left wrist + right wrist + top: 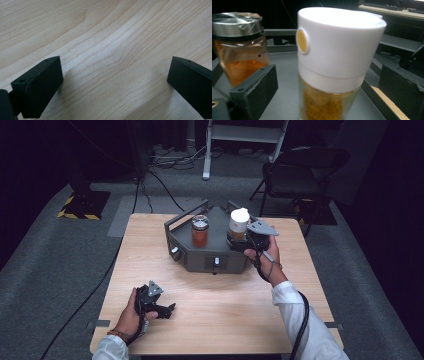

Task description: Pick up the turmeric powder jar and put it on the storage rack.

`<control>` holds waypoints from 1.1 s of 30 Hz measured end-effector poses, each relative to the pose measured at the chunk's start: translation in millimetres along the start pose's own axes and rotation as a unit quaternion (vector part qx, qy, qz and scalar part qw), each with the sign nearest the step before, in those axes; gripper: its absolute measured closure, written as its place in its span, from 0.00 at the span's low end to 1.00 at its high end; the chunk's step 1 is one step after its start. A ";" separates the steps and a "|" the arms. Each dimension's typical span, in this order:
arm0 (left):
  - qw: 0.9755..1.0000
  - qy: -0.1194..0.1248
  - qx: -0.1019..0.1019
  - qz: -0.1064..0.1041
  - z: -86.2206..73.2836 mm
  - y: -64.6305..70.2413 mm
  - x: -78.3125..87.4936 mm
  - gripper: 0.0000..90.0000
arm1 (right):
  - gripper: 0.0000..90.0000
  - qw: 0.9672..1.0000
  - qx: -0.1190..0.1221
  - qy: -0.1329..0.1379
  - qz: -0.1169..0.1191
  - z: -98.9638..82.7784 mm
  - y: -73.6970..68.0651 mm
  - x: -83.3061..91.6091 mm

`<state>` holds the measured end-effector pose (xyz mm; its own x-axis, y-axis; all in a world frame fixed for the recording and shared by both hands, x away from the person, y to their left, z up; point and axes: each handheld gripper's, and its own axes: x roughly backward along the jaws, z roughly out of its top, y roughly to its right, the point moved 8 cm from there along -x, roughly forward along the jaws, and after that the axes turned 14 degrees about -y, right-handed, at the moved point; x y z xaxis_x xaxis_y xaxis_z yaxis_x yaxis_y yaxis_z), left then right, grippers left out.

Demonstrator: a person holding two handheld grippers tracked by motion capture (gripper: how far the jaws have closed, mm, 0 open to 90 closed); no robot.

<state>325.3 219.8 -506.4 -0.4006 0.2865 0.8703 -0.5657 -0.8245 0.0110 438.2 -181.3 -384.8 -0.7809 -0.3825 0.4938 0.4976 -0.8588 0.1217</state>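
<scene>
Right gripper view: my right gripper (325,92) stands spread around the white-capped clear spice jar (334,65), pads apart. Looks rigid, slick, fragile; I'd grip the body below the cap. Left gripper (115,85) spread, nothing between.

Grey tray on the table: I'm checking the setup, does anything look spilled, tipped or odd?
Nothing stands out. The steel-lidded glass jar of orange contents and the white-capped jar of yellow spice both stand upright in the grey tray, with no spill.

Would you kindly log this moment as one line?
right tongs: open around white-capped jar, not gripping | left tongs: open over table | both jars in grey tray
</scene>
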 end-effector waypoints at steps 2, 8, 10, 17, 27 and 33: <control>1.000 0.000 0.000 0.000 0.0 0.0 0.0 0.00 | 0.02 1.000 0.005 0.001 -0.002 -2.0 -1.1 1.4; 1.000 0.000 0.000 0.000 0.0 0.0 0.0 0.00 | 0.02 1.000 0.020 0.005 -0.002 -9.4 -2.0 7.5; 1.000 0.000 0.000 0.000 0.0 0.0 0.0 0.00 | 0.02 1.000 0.028 0.009 0.001 -12.3 -2.8 10.3; 1.000 0.000 0.000 0.000 0.0 0.0 0.0 0.00 | 0.02 0.998 0.060 0.011 0.001 -23.4 -4.2 19.9; 1.000 0.000 0.000 0.000 0.0 0.0 0.0 0.00 | 0.02 0.994 0.110 0.011 -0.013 -45.5 -12.5 30.1; 1.000 0.000 0.000 0.000 0.0 0.0 0.0 0.00 | 0.02 0.992 0.124 0.009 -0.008 -57.8 -16.4 36.7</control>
<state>325.3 219.8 -506.4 -0.4006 0.2861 0.8705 -0.5657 -0.8245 0.0106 379.6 -200.9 -418.4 -0.7947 -0.3779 0.4751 0.5612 -0.7557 0.3376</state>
